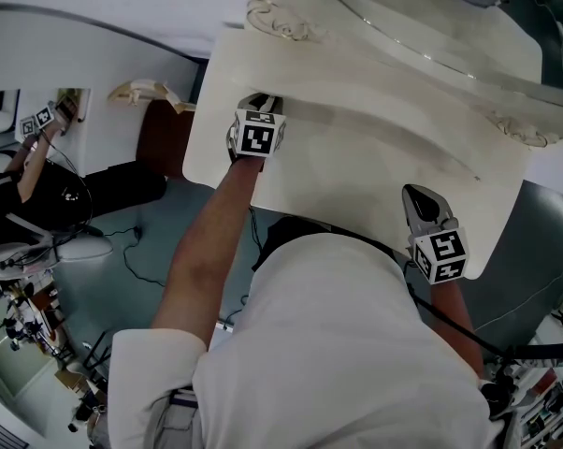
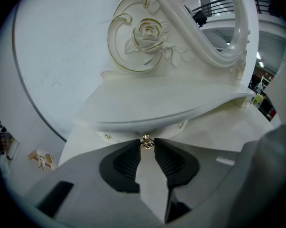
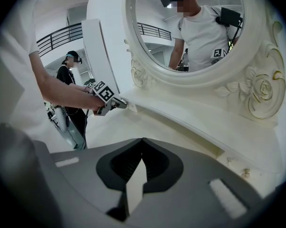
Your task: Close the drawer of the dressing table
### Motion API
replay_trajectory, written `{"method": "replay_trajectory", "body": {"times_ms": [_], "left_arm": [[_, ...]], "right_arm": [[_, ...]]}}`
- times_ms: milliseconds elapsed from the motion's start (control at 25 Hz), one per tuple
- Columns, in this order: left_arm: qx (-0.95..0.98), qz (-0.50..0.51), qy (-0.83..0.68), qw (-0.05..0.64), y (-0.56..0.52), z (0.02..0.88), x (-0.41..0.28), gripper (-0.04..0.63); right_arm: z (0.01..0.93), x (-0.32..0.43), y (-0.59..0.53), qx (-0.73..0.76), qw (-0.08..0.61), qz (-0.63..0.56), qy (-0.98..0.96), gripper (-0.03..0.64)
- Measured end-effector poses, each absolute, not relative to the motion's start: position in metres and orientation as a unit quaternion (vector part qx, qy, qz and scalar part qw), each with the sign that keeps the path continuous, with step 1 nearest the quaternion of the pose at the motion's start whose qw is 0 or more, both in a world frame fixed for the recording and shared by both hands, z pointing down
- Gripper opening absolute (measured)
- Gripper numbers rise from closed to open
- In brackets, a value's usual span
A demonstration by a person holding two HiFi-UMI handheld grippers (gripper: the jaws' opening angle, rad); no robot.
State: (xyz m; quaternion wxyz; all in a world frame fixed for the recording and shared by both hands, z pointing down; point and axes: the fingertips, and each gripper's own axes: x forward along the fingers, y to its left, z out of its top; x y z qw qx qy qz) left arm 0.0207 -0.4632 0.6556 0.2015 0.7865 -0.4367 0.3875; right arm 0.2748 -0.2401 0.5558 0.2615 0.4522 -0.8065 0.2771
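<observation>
Left gripper (image 1: 260,103) at the table's (image 1: 356,190) left rear, knob (image 2: 147,143) between its jaws, just under the ledge (image 2: 171,112) below the mirror (image 3: 147,13). Right gripper (image 1: 419,196) over the table's right front, well apart.

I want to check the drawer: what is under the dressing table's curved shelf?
Under the shelf sits a white drawer front with a small metal knob, between the left gripper's jaws. The drawer's inside is covered by the shelf.
</observation>
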Motion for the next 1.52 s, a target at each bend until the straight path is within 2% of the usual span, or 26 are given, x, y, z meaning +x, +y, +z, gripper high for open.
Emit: {"method": "replay_trajectory", "body": {"times_ms": [320,520,920,1120,1320,1520], "left_arm": [[0.783,0.385,-0.443,0.207,-0.460,0.655,0.020,0.104],[0.785,0.383,-0.440,0.210,-0.451,0.654,0.011,0.135],[0.797,0.363,-0.433,0.215,-0.406,0.632,-0.020,0.129],[0.813,0.342,-0.415,0.223,-0.371,0.616,-0.039,0.096],[0.832,0.320,-0.392,0.227,-0.327,0.595,-0.059,0.017],[0.857,0.299,-0.357,0.221,-0.282,0.571,-0.073,0.003]], "right_arm": [[0.556,0.268,-0.233,0.451,0.265,0.274,-0.807,0.002],[0.553,0.259,-0.225,0.452,0.265,0.269,-0.808,0.002],[0.545,0.225,-0.203,0.460,0.267,0.253,-0.808,0.002],[0.540,0.197,-0.188,0.469,0.267,0.245,-0.806,0.002],[0.538,0.169,-0.169,0.479,0.264,0.244,-0.801,0.002],[0.536,0.143,-0.147,0.491,0.267,0.236,-0.795,0.002]]}}
